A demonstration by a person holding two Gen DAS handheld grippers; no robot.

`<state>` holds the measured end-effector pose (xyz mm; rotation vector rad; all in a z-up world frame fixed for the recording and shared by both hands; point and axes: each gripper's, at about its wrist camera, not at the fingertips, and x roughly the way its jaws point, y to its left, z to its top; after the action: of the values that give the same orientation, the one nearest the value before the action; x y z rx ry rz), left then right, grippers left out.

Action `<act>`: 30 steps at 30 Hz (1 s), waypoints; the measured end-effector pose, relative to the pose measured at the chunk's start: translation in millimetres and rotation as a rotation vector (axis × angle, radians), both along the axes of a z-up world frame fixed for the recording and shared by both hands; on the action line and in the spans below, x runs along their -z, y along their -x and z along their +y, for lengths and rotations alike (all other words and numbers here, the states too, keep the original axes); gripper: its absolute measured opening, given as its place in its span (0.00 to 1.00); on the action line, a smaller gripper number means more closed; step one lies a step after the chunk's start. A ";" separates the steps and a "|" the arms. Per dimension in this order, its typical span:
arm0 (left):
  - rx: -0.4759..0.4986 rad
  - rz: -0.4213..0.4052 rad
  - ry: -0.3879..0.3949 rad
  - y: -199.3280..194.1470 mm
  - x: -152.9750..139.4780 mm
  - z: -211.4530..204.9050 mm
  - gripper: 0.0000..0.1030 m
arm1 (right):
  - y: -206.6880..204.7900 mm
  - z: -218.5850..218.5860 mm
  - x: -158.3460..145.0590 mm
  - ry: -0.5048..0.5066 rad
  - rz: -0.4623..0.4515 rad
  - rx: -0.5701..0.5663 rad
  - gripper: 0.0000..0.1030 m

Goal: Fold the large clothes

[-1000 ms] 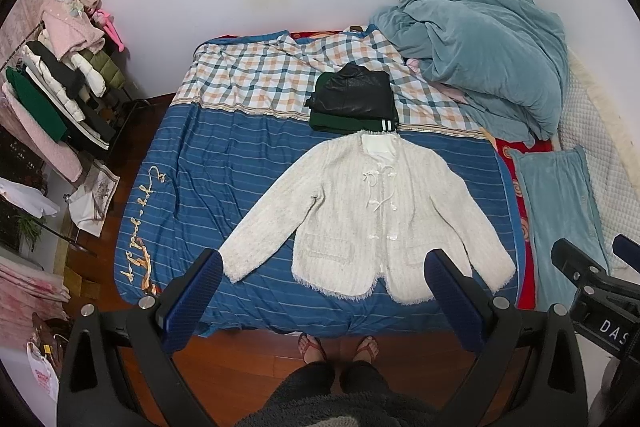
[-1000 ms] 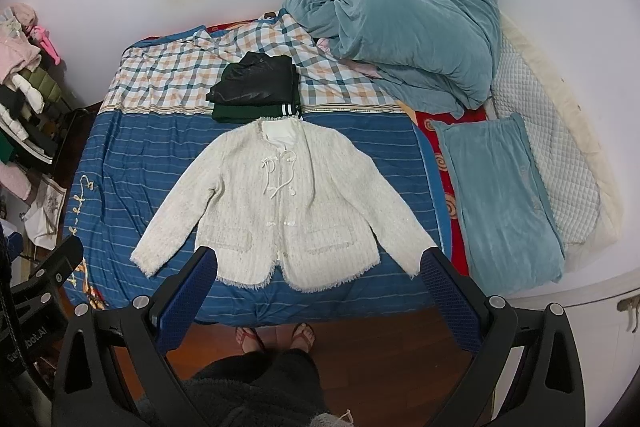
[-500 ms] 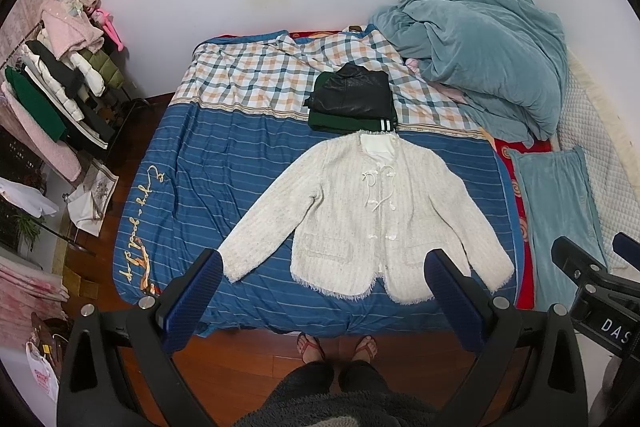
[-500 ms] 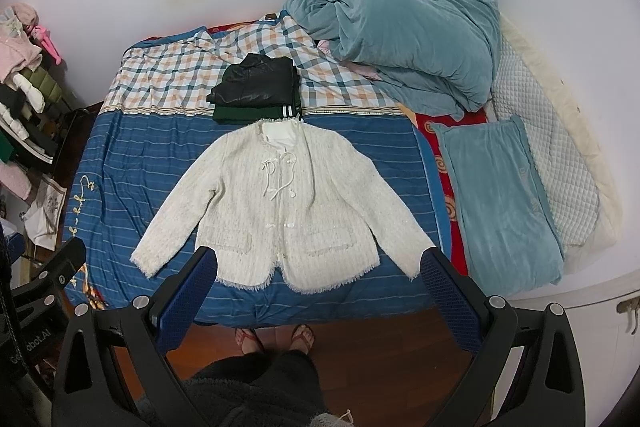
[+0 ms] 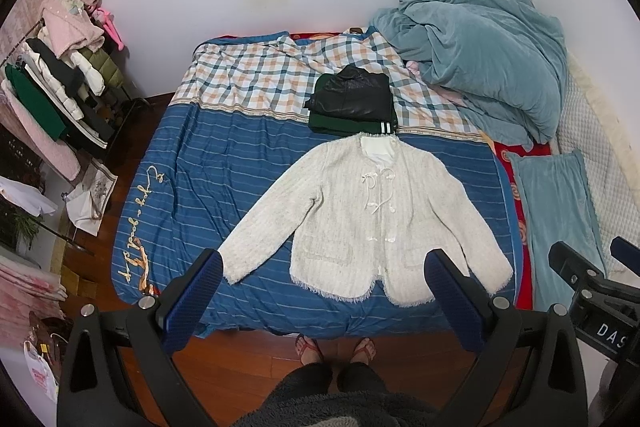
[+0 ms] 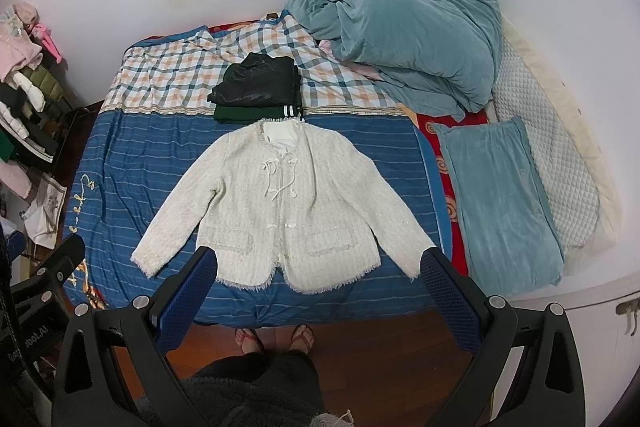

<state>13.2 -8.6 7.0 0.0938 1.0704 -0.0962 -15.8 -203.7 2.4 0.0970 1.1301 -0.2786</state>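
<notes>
At the bed's (image 5: 208, 163) near edge the cream jacket (image 5: 360, 211) lies collar-away (sleeves splayed sideways); left claw (image 5: 324, 283) and right claw (image 6: 320, 279) hover spread, empty.

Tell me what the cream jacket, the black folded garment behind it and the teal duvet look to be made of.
Cream jacket: likely tweed or bouclé; nubby matte weave, frayed fringe hem.
Black folded garment: probably leather or faux leather; crinkled surface with a dull sheen.
Teal duvet: seemingly plush fleece or velvet; soft nap, gentle sheen on the folds.
</notes>
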 end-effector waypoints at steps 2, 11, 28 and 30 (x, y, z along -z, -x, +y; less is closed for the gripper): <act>0.004 -0.001 0.001 0.1 0.0 1.9 1.00 | 0.4 0.5 -1.6 -0.001 0.001 0.005 0.99; 0.026 -0.055 -0.014 -22.8 10.5 7.2 1.00 | -2.7 -10.3 10.0 -0.068 -0.021 0.080 0.99; -0.025 0.070 -0.292 -134.3 263.2 -73.6 1.00 | 60.2 -288.5 406.5 -0.634 0.020 0.907 0.70; -0.047 0.122 -0.326 -142.8 300.9 -87.4 1.00 | 76.4 -308.9 474.2 -0.716 0.041 1.035 0.70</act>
<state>156.1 -96.0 -293.9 0.3600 1.2025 0.1177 -92.1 -512.6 -471.9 1.3343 1.0937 -0.7747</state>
